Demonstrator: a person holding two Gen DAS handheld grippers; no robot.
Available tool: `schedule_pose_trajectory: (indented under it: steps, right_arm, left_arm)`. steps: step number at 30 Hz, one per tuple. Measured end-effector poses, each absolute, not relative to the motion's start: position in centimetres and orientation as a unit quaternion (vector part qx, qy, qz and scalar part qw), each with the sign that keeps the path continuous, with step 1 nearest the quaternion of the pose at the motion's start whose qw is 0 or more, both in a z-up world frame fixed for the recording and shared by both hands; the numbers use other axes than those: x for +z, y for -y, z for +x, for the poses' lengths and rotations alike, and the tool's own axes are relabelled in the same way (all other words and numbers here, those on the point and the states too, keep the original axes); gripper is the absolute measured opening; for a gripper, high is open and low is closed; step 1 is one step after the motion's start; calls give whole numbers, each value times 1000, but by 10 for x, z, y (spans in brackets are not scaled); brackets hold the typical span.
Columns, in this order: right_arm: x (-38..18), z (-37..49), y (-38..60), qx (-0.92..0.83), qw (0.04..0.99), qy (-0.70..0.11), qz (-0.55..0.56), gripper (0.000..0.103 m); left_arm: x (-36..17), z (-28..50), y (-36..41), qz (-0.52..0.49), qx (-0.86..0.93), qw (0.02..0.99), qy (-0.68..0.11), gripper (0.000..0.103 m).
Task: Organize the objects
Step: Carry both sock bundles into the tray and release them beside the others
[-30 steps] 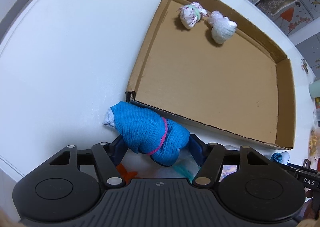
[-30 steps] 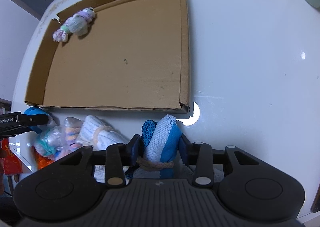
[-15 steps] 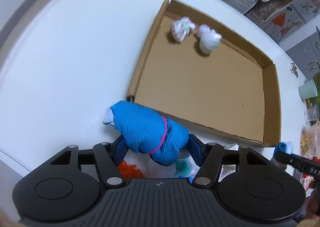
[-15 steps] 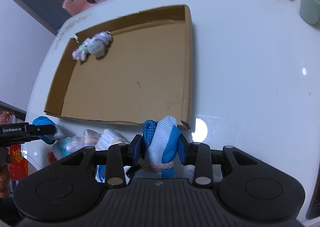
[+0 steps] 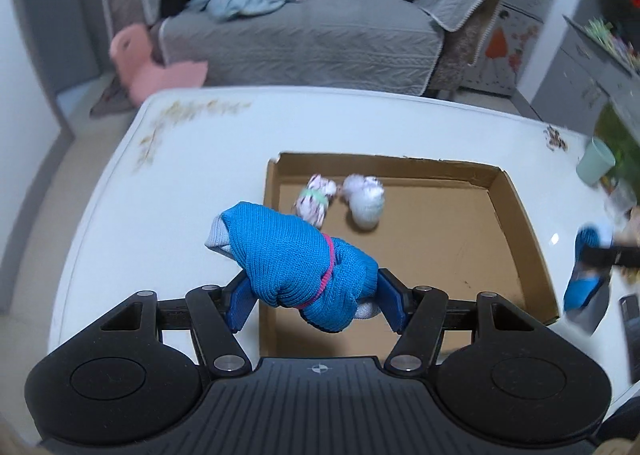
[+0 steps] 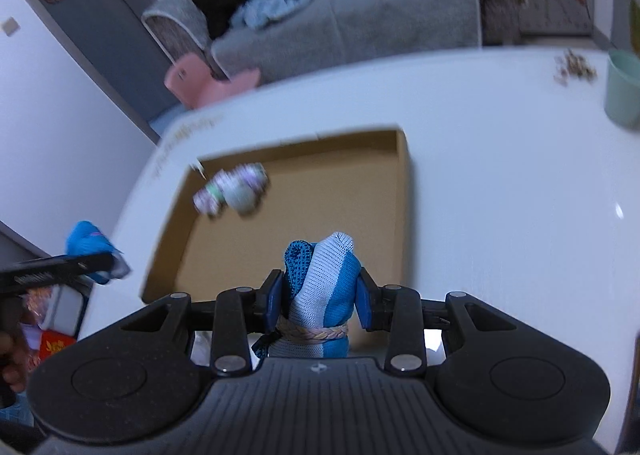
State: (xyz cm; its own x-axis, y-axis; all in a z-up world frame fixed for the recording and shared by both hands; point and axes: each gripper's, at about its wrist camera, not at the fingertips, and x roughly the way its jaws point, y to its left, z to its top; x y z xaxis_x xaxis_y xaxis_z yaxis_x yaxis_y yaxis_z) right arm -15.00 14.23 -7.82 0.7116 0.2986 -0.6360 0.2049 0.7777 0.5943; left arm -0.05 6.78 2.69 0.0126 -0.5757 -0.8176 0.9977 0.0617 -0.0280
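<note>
Grippers both clamp rolled socks. Left gripper (image 5: 312,301) pinches a blue sock bundle (image 5: 296,263) above the cardboard tray's (image 5: 516,211) near left corner. Right gripper (image 6: 319,297) squeezes a blue-and-white sock roll (image 6: 324,291) above the tray's near edge, both held aloft over the white table (image 6: 500,195).

we see soft, even indoor light with a cool bluish cast. the glossy white tabletop (image 6: 500,175) carries small bright glints near its right edge in both views. the fisheye bends the tabletop edges and darkens the corners. motion blur smears the grey quilted sofa (image 5: 300,27), the mint green cup (image 6: 622,91) and the two pale sock bundles (image 6: 236,191) in the right wrist view, which is the softer one.
</note>
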Motion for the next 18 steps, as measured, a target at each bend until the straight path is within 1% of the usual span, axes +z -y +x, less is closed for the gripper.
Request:
schedule_pose_trajectory:
  steps: [8,18]
  right_arm:
    - [-63,-110,-147,62,882,-335,326,33]
    - [-78,-51,-186,111,875,-355,309,33]
  left_arm:
    - [13,-17,-39,380,-659,606,-232,68]
    - [-25,-29,-25,478,-689,520,-159,68]
